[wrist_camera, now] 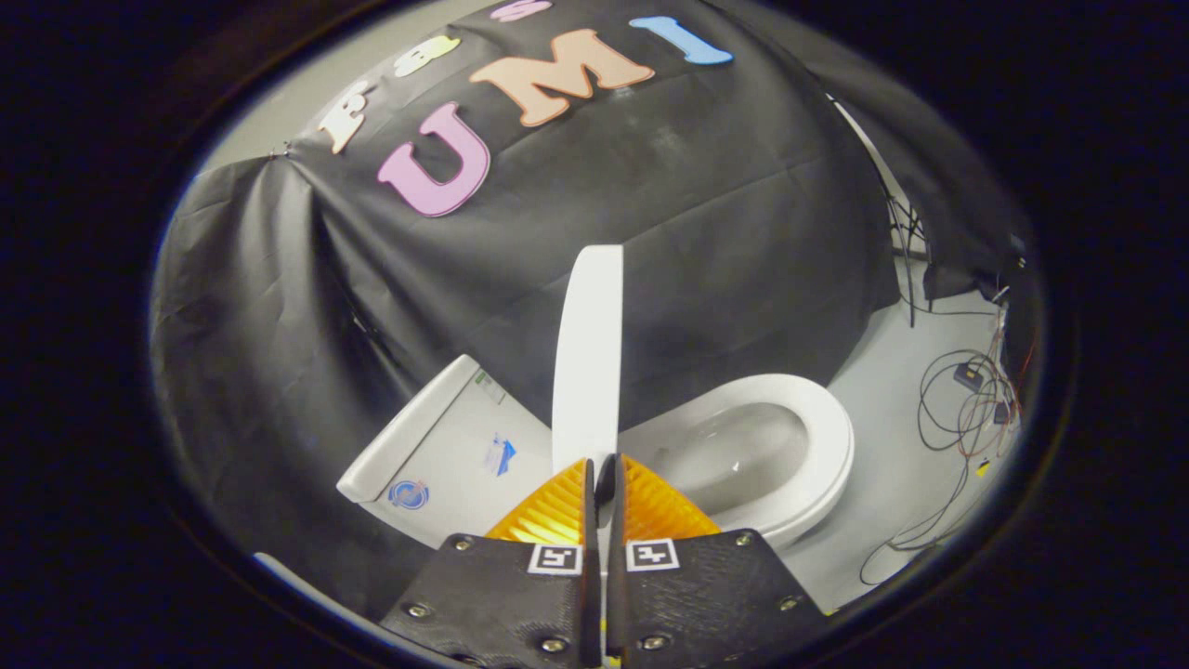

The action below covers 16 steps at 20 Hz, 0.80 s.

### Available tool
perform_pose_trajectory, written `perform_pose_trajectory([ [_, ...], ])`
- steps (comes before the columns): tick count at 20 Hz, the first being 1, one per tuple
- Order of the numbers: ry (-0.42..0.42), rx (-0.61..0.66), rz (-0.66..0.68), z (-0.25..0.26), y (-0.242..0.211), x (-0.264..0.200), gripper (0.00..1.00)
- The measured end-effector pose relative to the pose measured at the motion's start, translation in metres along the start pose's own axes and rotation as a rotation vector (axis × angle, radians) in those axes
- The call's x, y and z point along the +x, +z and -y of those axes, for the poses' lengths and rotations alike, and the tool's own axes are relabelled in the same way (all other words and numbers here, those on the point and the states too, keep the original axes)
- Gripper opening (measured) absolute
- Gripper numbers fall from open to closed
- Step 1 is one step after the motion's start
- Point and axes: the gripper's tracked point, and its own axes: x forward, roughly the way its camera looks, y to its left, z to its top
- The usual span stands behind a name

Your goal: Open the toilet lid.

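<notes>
Two of my fingers are pinching the near edge of the toilet lid (588, 353), which is standing edge-on between tank (437, 446) and seat (827, 437). My gripper (604, 483) is nearly closed on it. I am judging it stiff, light, glossy plastic, likely slippery. Cables (966, 409) are lying well aside on the floor (892, 372); nothing is blocking the swing.

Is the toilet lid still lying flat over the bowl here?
No: the lid stands raised on edge, pinched at its near rim by the gripper, with the bowl uncovered beside it.
</notes>
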Motion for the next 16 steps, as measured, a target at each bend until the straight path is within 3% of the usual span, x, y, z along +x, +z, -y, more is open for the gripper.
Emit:
perform_pose_trajectory([
  [16, 0.103, -0.159, 0.022, -0.085, -0.007, 0.006, 0.04],
])
